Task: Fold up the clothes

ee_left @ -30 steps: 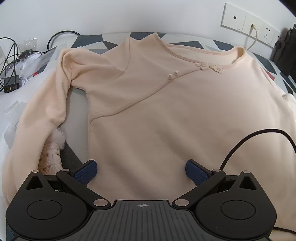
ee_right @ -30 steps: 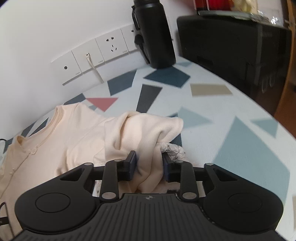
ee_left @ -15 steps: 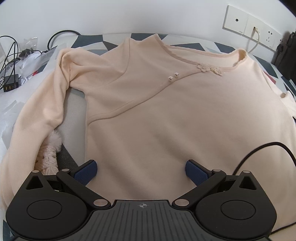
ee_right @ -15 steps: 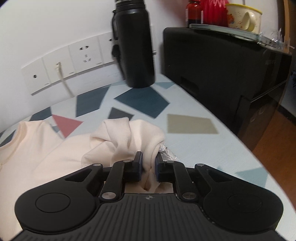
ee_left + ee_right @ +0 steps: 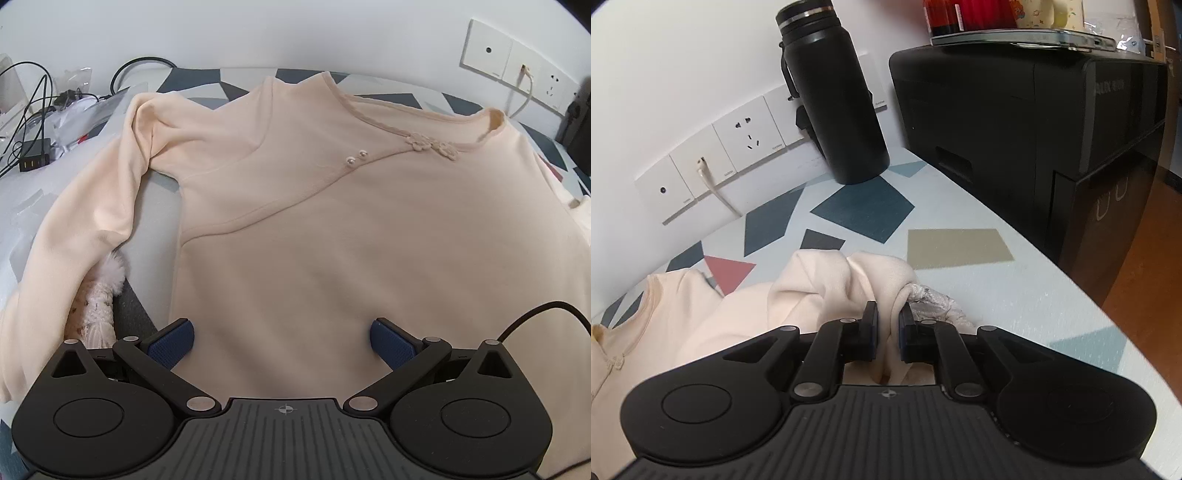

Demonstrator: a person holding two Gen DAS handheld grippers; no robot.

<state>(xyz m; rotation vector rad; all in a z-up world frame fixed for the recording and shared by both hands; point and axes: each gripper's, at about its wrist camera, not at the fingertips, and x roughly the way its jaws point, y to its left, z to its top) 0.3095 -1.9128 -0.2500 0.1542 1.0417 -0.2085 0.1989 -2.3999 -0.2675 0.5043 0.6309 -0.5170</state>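
Observation:
A cream long-sleeved top (image 5: 332, 229) lies front up on the patterned table, neckline toward the wall, its left sleeve (image 5: 92, 206) spread out to the side. My left gripper (image 5: 282, 338) is open and empty, low over the top's lower body. My right gripper (image 5: 886, 325) is shut on the bunched right sleeve (image 5: 842, 284) near its fluffy cuff (image 5: 934, 299). The top's shoulder shows at the left of the right wrist view (image 5: 665, 314).
A black flask (image 5: 831, 99) stands by the wall sockets (image 5: 713, 158). A black cabinet (image 5: 1034, 122) rises at the table's right edge. Cables and a charger (image 5: 33, 162) lie at the far left. A black cable (image 5: 535, 314) crosses the top's lower right.
My right gripper closed on the bunched sleeve and lifted it, swinging toward the flask. My left gripper moved slightly and stayed open.

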